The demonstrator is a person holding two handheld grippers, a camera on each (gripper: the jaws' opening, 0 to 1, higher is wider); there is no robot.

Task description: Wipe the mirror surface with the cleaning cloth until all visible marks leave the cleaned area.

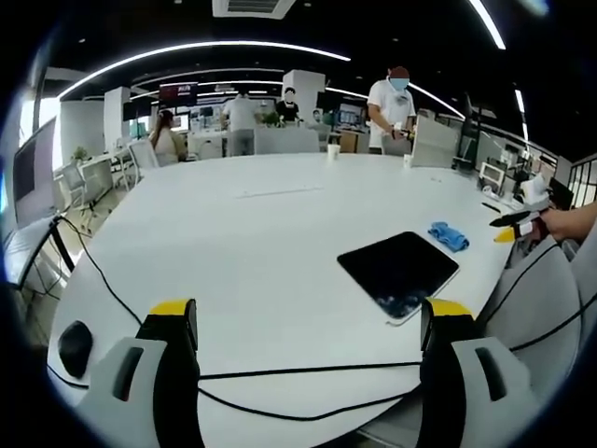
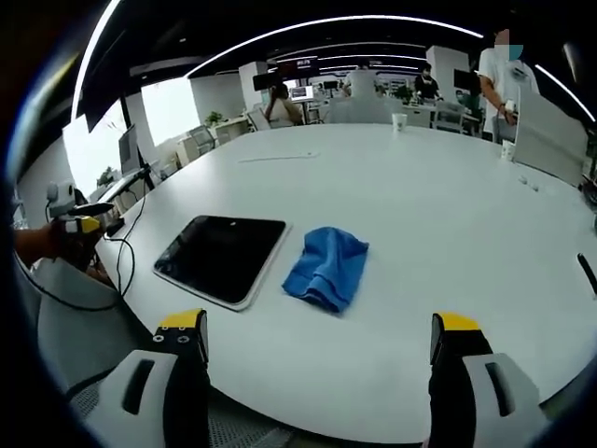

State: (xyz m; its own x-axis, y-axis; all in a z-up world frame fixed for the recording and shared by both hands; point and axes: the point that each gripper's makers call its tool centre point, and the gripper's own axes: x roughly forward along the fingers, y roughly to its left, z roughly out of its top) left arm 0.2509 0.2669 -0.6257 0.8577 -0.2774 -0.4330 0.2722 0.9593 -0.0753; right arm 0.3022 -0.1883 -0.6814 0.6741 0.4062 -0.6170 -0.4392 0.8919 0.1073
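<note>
A dark mirror (image 1: pixel 399 273) in a thin white frame lies flat on the white table (image 1: pixel 261 243), ahead and to the right of my left gripper (image 1: pixel 310 319). That gripper is open and holds nothing. A crumpled blue cloth (image 1: pixel 449 235) rests just beyond the mirror. In the right gripper view the cloth (image 2: pixel 326 266) lies beside the mirror (image 2: pixel 222 257), both a short way ahead of my right gripper (image 2: pixel 319 329), which is open with nothing in it. Each gripper hovers near the table's edge. The right gripper (image 1: pixel 515 224) enters the left gripper view from the right, held by a hand.
Black cables (image 1: pixel 280 373) run across the near table edge by a black rounded object (image 1: pixel 75 347). A white cup (image 2: pixel 399 121) stands at the far side. A dark pen-like item (image 2: pixel 588 275) lies at right. People and office chairs are beyond the table.
</note>
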